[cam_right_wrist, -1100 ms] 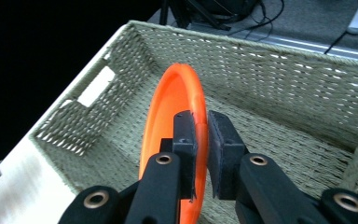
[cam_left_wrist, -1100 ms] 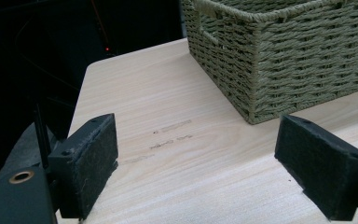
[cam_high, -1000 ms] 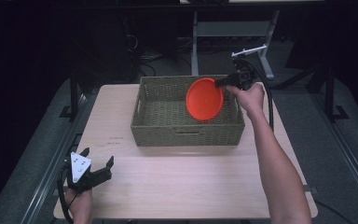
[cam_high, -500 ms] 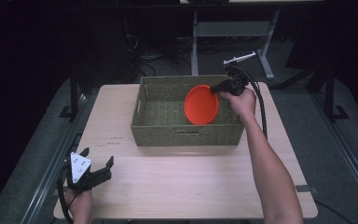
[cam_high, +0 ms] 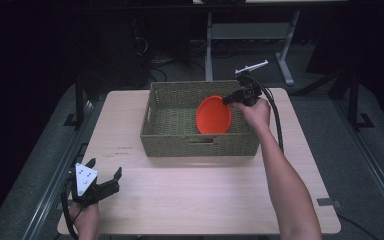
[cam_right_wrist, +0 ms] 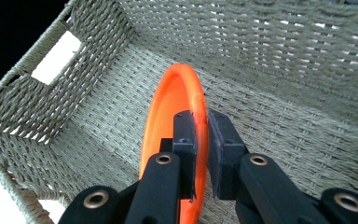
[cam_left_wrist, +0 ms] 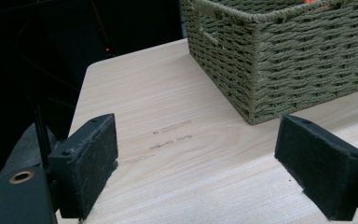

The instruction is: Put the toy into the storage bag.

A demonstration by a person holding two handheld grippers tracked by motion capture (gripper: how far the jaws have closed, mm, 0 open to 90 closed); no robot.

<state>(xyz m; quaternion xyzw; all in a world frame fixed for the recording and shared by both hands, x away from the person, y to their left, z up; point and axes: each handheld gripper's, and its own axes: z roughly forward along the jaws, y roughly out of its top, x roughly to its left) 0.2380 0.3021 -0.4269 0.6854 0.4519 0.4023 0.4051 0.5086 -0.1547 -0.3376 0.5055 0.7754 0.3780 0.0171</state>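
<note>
An orange plate (cam_high: 213, 115) hangs tilted on edge inside the woven green basket (cam_high: 170, 137), toward its right end. My right gripper (cam_high: 232, 98) is shut on the plate's rim at the upper right. In the right gripper view the two black jaws pinch the orange plate (cam_right_wrist: 168, 112) edge-on above the basket (cam_right_wrist: 279, 116) floor. My left gripper (cam_high: 105, 177) rests low at the table's front left corner, open and holding nothing. Its fingers (cam_left_wrist: 88, 163) stand wide apart over bare wood, with the basket (cam_left_wrist: 289, 60) ahead to the right.
The light wooden table (cam_high: 200, 195) has free room in front of the basket and along its left side. Dark floor, metal rails and a stand leg (cam_high: 285, 65) surround it. The right gripper's cable (cam_high: 275, 115) trails down along the forearm.
The right gripper has carried the orange plate leftward and down, from above the basket's right rim to inside the basket. The left gripper has stayed still.
</note>
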